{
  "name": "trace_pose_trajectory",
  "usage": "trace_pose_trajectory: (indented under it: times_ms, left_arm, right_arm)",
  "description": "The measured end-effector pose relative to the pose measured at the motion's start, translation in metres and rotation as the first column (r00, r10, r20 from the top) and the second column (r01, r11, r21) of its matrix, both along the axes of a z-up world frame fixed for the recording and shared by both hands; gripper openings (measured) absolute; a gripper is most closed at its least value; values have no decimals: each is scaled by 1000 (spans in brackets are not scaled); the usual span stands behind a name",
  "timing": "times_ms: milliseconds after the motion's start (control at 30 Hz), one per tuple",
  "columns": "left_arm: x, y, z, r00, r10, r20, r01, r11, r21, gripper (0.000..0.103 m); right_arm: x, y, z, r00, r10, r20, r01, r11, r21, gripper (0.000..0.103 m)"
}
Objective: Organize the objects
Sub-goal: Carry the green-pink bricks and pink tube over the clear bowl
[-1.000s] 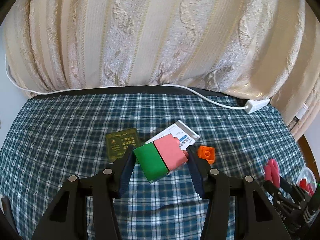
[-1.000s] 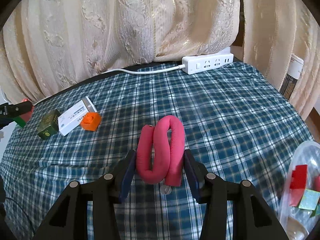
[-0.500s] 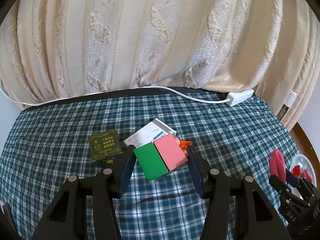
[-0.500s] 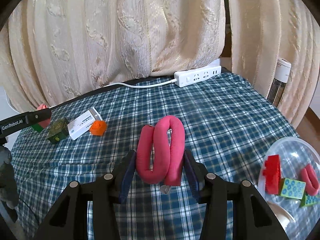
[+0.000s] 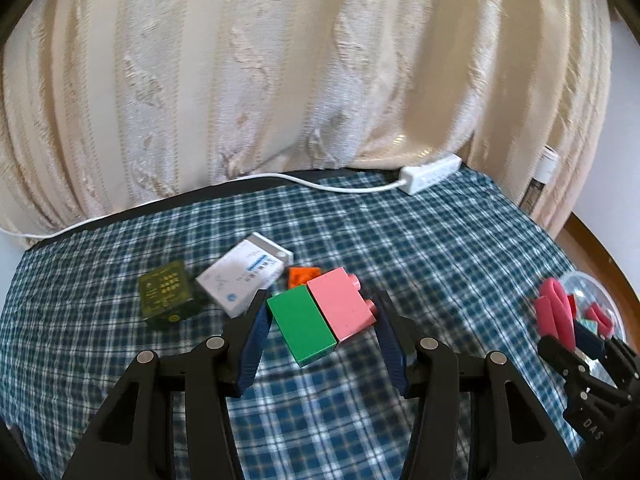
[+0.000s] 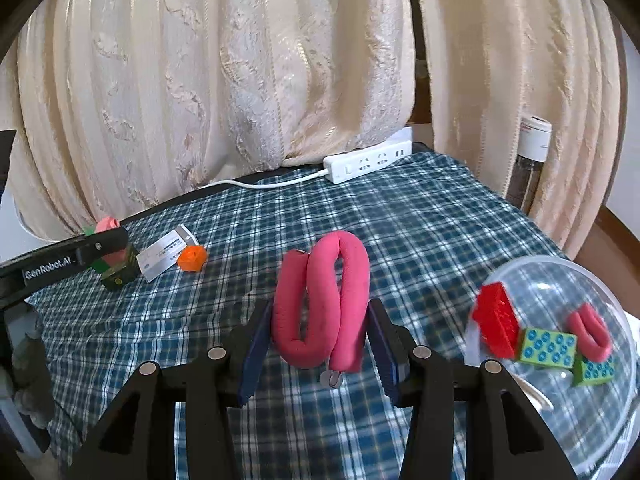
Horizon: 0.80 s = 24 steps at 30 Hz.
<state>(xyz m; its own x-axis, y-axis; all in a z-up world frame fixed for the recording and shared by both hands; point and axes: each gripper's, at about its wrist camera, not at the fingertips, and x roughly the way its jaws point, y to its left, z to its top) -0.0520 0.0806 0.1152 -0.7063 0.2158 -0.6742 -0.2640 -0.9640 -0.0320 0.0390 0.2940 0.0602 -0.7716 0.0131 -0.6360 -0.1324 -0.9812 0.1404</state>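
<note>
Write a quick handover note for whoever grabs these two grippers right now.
Left gripper: shut on the joined green-and-pink block, held above the cloth.
Right gripper: shut on the folded pink foam roller.
Done: clear bowl already holds a red block, two dotted green cubes and another pink roller.
Left: drop both held items in, then collect the orange block, white box and dark green box.

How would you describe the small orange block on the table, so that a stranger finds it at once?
Start at the checked blue tablecloth and go to the small group on its left side. There a white carton lies flat beside a dark green box. The orange block sits against the carton's right end, the smallest and only orange piece.
</note>
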Motion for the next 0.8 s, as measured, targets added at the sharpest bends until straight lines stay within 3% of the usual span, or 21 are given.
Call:
trace_pose_trajectory:
  times_ms: [367,800]
  left_arm:
    - [22,37,-7,994,-108,12,109,994,-25,52]
    - [40,64,-16,988,-146,48,147,989,-21,52]
  right_arm:
    - [34,25,-2,998,-57,-6,57,998,-10,50]
    - [61,77,-21,985,-168,25,169,984,-49,50]
